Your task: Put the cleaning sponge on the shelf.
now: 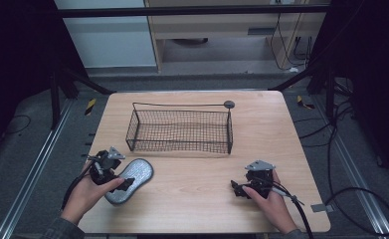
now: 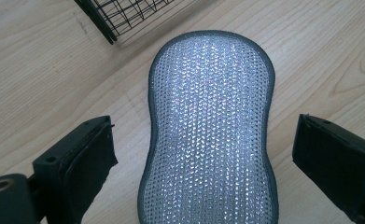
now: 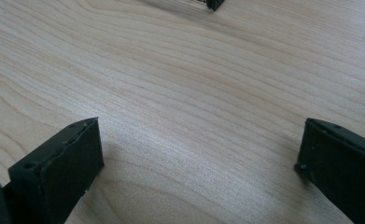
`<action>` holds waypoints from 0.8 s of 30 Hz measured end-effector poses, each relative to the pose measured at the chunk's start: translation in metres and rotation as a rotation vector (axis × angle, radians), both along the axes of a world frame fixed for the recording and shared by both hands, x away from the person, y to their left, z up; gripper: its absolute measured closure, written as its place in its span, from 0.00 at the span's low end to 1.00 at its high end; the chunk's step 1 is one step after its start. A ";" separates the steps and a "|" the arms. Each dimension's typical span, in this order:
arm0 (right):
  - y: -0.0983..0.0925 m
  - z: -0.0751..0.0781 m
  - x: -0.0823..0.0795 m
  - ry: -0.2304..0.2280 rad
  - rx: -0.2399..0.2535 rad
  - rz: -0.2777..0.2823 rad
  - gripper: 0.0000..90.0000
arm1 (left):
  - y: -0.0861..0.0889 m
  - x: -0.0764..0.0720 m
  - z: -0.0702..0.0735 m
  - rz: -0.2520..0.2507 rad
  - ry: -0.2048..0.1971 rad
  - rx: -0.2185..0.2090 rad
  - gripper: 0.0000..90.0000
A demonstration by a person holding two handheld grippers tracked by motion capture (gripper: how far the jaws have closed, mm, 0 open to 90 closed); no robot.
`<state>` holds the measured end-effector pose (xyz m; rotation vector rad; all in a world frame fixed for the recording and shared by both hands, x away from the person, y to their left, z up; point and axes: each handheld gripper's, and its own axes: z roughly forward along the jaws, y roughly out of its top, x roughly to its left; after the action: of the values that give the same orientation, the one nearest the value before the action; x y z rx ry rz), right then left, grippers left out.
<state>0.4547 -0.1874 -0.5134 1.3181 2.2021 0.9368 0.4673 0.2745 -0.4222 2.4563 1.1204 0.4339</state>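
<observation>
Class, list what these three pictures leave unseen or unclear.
- Sponge: near end cut off by the left gripper view's bottom edge; its underside lies against the table.
- Basket: one blurred corner at the right gripper view's top edge.
- Disc behind the basket: too small to identify, high view.

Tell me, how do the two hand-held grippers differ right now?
The left gripper has the silvery scrubbing pad lying between its open jaws; the right gripper has bare wooden table between its own. The left sits nearer the wire basket than the right. Both are open, black, each held low over the table in a hand.
</observation>
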 end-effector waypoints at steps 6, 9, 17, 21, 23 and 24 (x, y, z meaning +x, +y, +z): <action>0.000 0.000 0.000 0.000 0.000 0.000 0.00 | -0.002 0.002 0.003 -0.031 0.054 0.031 0.05; 0.000 0.000 0.000 0.000 0.000 0.000 0.00 | -0.005 0.004 0.004 -0.044 0.074 0.053 0.05; 0.000 0.000 0.000 0.001 -0.001 0.000 0.00 | -0.009 0.011 -0.006 -0.080 0.143 0.129 0.06; 0.000 0.000 0.000 0.000 -0.001 0.000 0.00 | -0.009 0.016 -0.011 -0.085 0.161 0.135 0.05; 0.000 0.000 0.000 0.001 -0.001 0.000 0.00 | -0.010 0.020 -0.016 -0.081 0.172 0.142 0.05; 0.000 0.000 0.000 0.000 0.001 -0.001 0.00 | -0.011 0.021 -0.019 -0.074 0.179 0.142 0.05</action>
<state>0.4549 -0.1870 -0.5133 1.3199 2.2011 0.9376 0.4881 0.2639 -0.4410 2.6961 1.0972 0.2849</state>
